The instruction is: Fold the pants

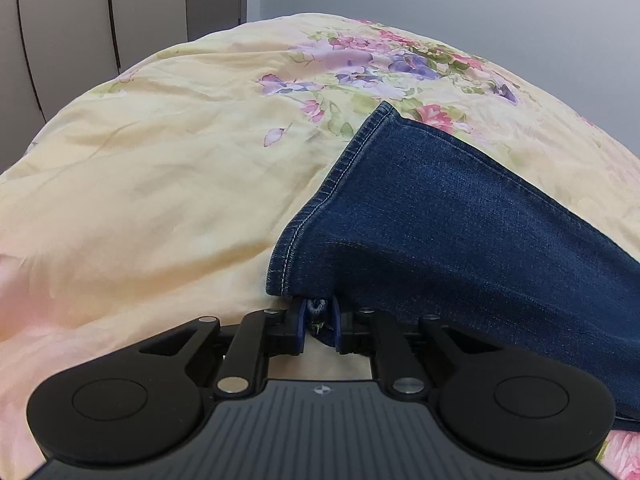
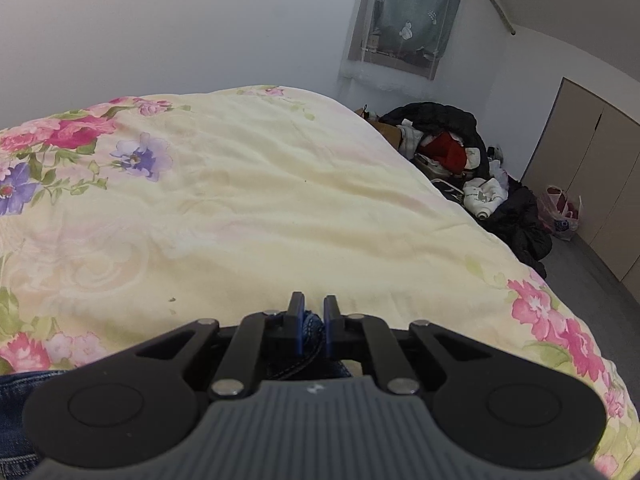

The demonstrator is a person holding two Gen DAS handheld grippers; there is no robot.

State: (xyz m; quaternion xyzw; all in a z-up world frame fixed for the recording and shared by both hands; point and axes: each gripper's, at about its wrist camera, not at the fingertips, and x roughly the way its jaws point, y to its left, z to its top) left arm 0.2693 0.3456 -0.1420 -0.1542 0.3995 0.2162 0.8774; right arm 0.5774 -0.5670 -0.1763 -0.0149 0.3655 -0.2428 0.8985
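Pants point(image 1: 460, 216): dark blue denim, coarse weave, pale stitching at the hem. Bedspread point(image 1: 160, 184): soft, matt, wrinkled floral cloth. Left gripper point(image 1: 319, 322): matt black plastic.

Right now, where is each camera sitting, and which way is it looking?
Left wrist view: rides on the left gripper, looking down along its fingers at the jeans hem it pinches, wardrobe doors behind; no hand shows.
Right wrist view: rides on the right gripper, which pinches denim, looking across the bed toward a clothes pile and window; no hand shows.
Both share the floral quilt and the jeans.
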